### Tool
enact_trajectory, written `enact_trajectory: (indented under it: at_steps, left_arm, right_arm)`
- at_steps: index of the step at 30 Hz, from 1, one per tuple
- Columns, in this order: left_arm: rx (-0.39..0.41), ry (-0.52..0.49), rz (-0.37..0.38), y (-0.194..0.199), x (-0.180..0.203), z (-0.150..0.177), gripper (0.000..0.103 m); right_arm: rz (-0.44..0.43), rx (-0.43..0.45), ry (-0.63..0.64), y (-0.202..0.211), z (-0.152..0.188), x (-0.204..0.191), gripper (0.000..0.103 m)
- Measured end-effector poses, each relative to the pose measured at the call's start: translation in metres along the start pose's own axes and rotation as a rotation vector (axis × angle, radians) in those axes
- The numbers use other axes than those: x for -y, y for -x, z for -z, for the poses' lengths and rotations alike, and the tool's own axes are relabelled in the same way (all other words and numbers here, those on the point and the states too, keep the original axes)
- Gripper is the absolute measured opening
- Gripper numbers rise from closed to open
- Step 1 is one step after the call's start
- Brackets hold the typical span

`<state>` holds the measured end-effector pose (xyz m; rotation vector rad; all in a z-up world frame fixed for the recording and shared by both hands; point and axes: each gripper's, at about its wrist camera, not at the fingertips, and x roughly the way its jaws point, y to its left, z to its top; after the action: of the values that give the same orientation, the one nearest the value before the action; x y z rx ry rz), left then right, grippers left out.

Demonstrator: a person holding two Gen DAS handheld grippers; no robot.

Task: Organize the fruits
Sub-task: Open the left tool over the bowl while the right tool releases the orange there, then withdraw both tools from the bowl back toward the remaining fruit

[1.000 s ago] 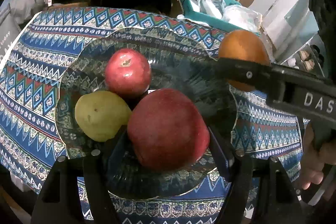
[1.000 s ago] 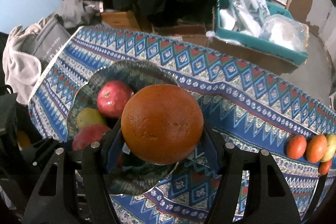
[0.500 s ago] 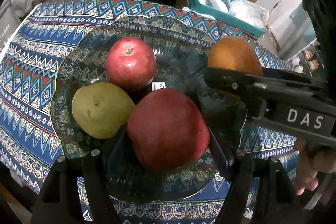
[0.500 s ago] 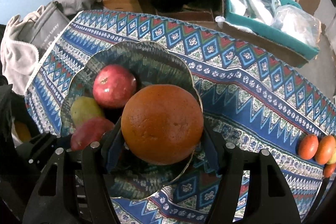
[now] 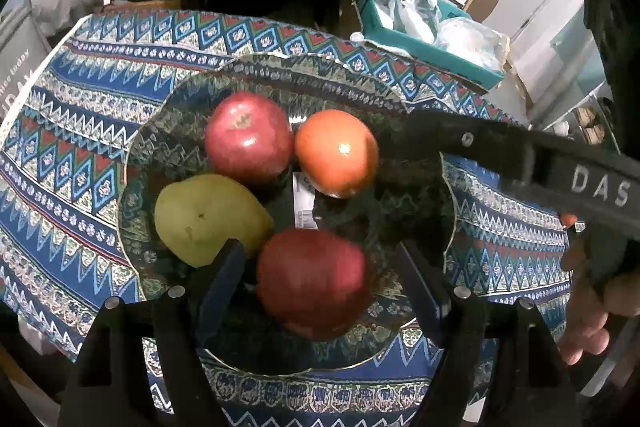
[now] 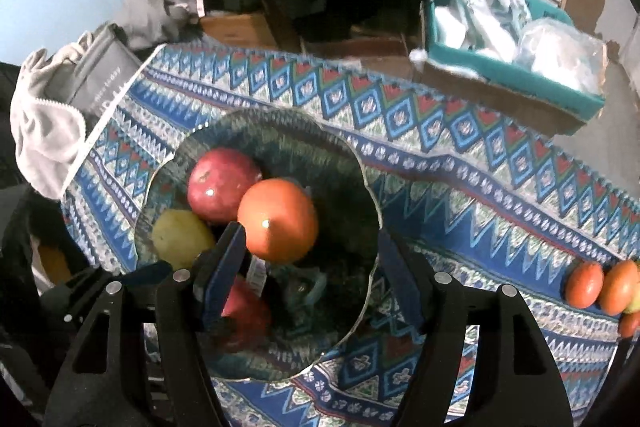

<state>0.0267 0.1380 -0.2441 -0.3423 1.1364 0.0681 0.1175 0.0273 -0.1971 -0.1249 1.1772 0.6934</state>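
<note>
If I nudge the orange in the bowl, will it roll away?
Probably only a little. The orange is round and glossy, so it should roll easily, but it sits low in the glass bowl against a red apple. The raised rim likely keeps it inside.

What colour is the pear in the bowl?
Yellow-green pear, clearest in the left wrist view.
</note>
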Motion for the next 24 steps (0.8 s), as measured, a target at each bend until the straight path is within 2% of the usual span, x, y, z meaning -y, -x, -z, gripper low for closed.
enact_trajectory:
  at_steps: [5, 14, 18, 24]
  left_arm:
    - [0.038, -0.021, -0.022, 0.014, 0.006, -0.002, 0.079]
    - [0.115, -0.061, -0.039, 0.045, 0.018, -0.012, 0.082]
    - [0.146, -0.081, -0.040, 0.056, 0.027, -0.014, 0.086]
    - [0.184, -0.125, -0.037, 0.072, 0.046, -0.016, 0.086]
  right_arm:
    - [0.019, 0.044, 0.001, 0.019, -0.003, -0.003, 0.071]
    - [0.155, 0.132, 0.003, 0.065, -0.002, 0.002, 0.071]
    - [0.199, 0.159, 0.001, 0.084, 0.003, 0.007, 0.071]
    - [0.246, 0.192, -0.022, 0.112, 0.011, 0.019, 0.071]
